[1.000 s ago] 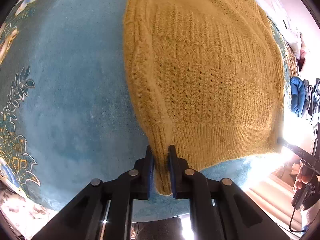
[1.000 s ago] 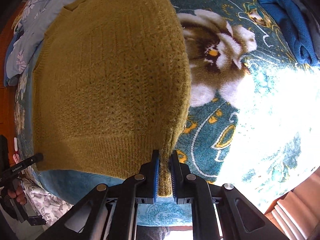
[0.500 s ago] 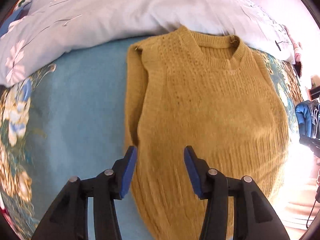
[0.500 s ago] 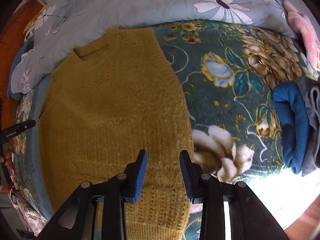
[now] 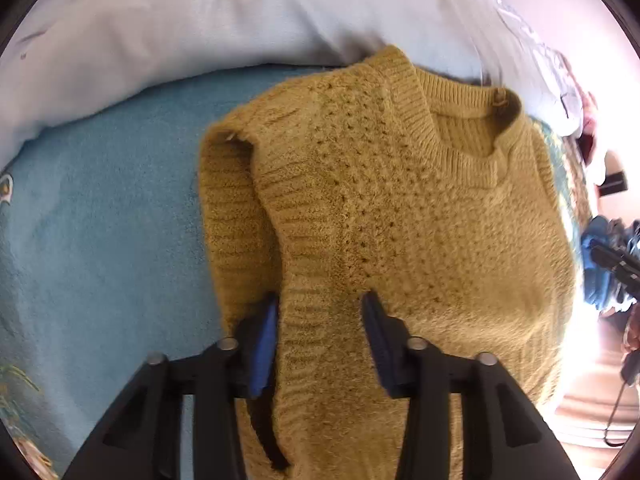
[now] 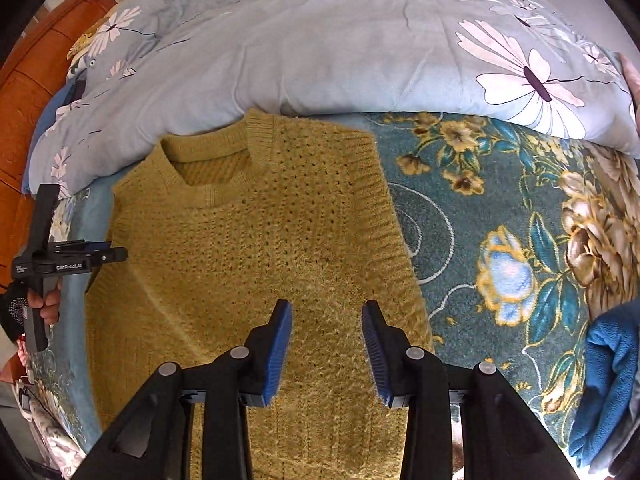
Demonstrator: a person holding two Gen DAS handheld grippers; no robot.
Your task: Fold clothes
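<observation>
Mustard knit vest (image 6: 256, 264) lies flat on the teal floral blanket (image 6: 500, 220), collar beside the blue quilt (image 6: 320, 40). Folding appears barely begun. Left gripper (image 5: 318, 340) and right gripper (image 6: 326, 344) hover above it, fingers apart, empty.

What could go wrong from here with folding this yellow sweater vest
1. The left gripper is open astride the ribbed armhole edge of the yellow vest; closing might catch only one layer.
2. The vest's collar touches the floral duvet, which could snag a fold.
3. The right gripper is open, holding nothing down.
</observation>
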